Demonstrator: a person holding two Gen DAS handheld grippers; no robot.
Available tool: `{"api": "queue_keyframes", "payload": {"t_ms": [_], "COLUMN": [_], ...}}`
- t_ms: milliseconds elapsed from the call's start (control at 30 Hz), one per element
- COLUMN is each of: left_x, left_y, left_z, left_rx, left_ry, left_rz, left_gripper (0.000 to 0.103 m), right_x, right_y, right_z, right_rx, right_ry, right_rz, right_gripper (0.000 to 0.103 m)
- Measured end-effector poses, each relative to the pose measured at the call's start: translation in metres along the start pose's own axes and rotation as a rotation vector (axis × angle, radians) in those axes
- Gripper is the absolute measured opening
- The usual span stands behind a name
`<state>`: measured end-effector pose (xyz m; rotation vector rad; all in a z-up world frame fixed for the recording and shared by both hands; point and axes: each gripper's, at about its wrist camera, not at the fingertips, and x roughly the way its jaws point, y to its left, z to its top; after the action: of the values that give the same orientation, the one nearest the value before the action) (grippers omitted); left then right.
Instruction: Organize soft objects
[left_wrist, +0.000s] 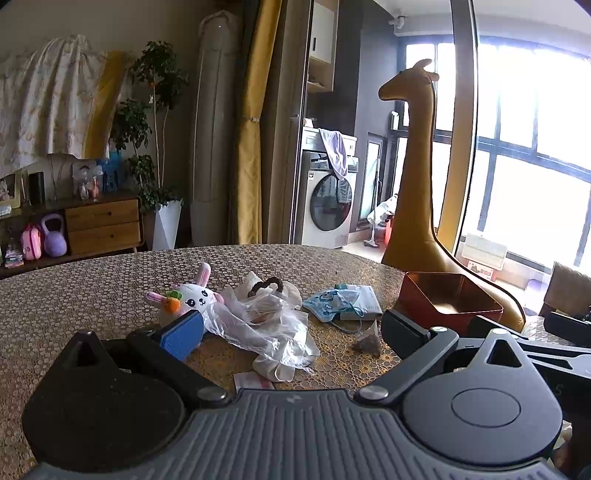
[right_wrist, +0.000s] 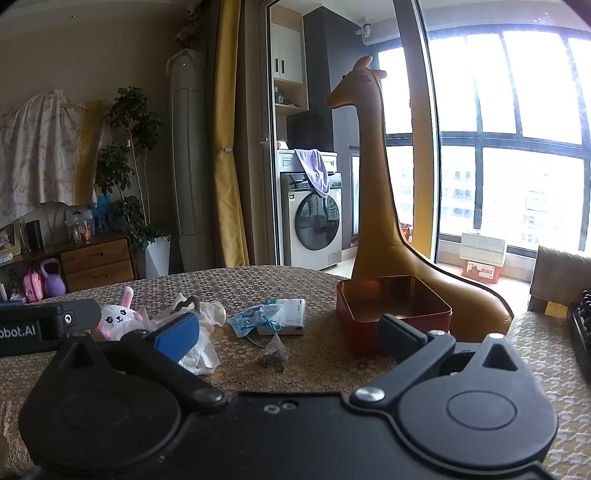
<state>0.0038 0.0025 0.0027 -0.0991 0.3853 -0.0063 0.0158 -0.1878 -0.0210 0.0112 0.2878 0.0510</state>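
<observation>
On the patterned table lie a white bunny plush (left_wrist: 192, 297) (right_wrist: 117, 316), a crumpled clear plastic bag (left_wrist: 258, 325) (right_wrist: 201, 350), a dark hair tie (left_wrist: 263, 286) (right_wrist: 188, 304), a blue child's face mask (left_wrist: 330, 302) (right_wrist: 251, 318) on a white tissue pack (left_wrist: 364, 301) (right_wrist: 286, 321), and a pyramid tea bag (left_wrist: 367, 341) (right_wrist: 274, 355). An empty red tin box (left_wrist: 448, 302) (right_wrist: 393, 308) sits to the right. My left gripper (left_wrist: 291, 328) hangs open just short of the bag. My right gripper (right_wrist: 288, 334) is open too, over the tea bag area, holding nothing.
A tall tan giraffe figure (left_wrist: 417, 177) (right_wrist: 373, 177) stands behind the tin at the table's far right edge. The left gripper's body (right_wrist: 40, 328) crosses the right wrist view at left. A small packet (left_wrist: 253, 380) lies near the left gripper. A chair (right_wrist: 561, 277) stands at right.
</observation>
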Motion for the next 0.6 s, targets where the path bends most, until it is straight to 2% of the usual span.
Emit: {"api": "queue_keyframes", "payload": {"t_ms": [433,600], "left_x": [0.018,0.041], "left_y": [0.013,0.019], "left_z": [0.006,0.002], "left_rx": [-0.023,-0.039], "left_ry": [0.011,0.065], "left_rz": [-0.004,-0.005], "left_gripper": [0.103,0.103], "right_x": [0.014,0.035], "right_y": [0.008,0.010], "right_z": [0.002,0.001], "right_rx": [-0.026,-0.050], "right_ry": [0.019,0.057], "right_rz": [0.028,0.047], "right_gripper": [0.103,0.103]}}
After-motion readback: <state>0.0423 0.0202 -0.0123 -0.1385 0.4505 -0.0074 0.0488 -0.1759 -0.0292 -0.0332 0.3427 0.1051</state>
